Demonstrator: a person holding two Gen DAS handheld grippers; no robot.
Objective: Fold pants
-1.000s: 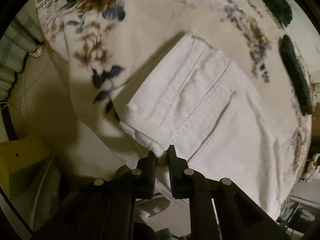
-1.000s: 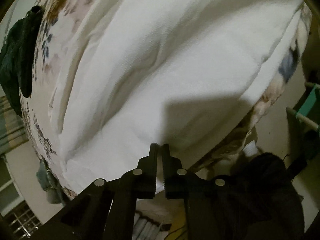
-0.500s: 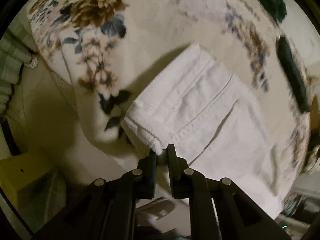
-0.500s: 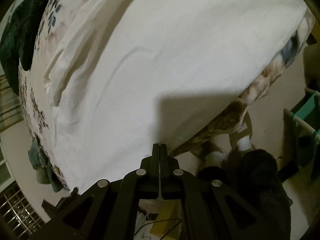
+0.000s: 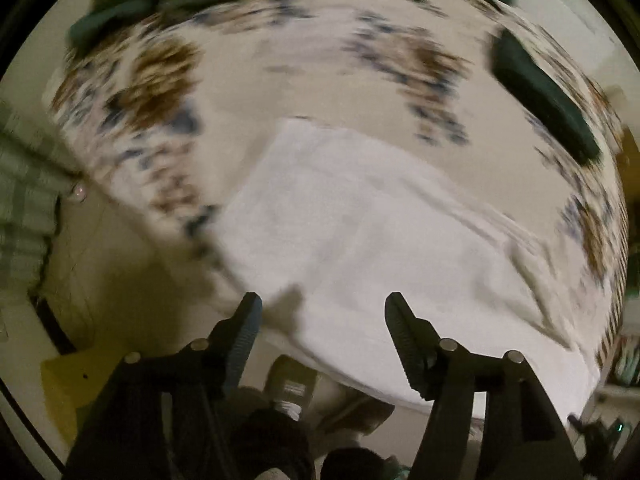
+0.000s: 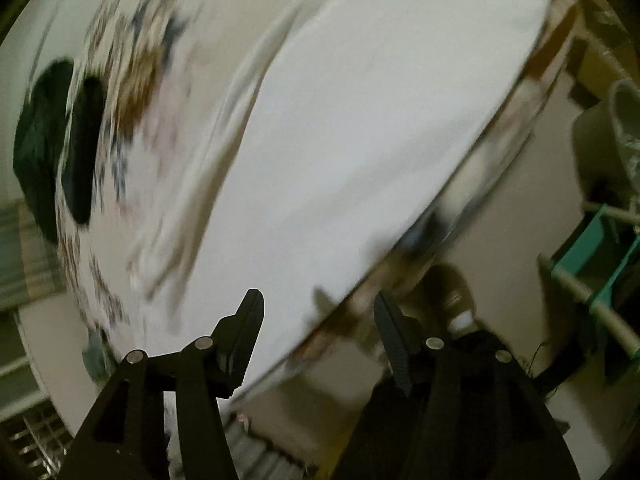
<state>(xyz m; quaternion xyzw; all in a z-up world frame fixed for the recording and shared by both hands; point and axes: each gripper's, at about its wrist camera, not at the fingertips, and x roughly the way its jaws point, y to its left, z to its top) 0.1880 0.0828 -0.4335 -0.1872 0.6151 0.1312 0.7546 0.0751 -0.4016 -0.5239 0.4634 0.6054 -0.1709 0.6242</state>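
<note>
Fingers of the left gripper (image 5: 322, 312) are spread wide with nothing held between them; the same is seen of the right gripper (image 6: 318, 312), whose fingers are also parted and empty. Ahead of both pairs of fingers the white pants (image 5: 384, 248) are spread on a floral bedspread (image 5: 248, 80), their near edge lying just beyond the fingertips and hanging slightly past the bed's edge. In the right wrist view the pants (image 6: 360, 140) fill most of the space ahead of the fingers, as one broad smooth panel. Both views are blurred, so seams and layers cannot be made out. It is judged that at least one fold has been laid and released, since the cloth lies flat and compact. A further fold across the length probably remains, though this cannot be confirmed. Dark green garments (image 5: 540, 92) are seen far beyond the fingers, well apart from the pants.
</note>
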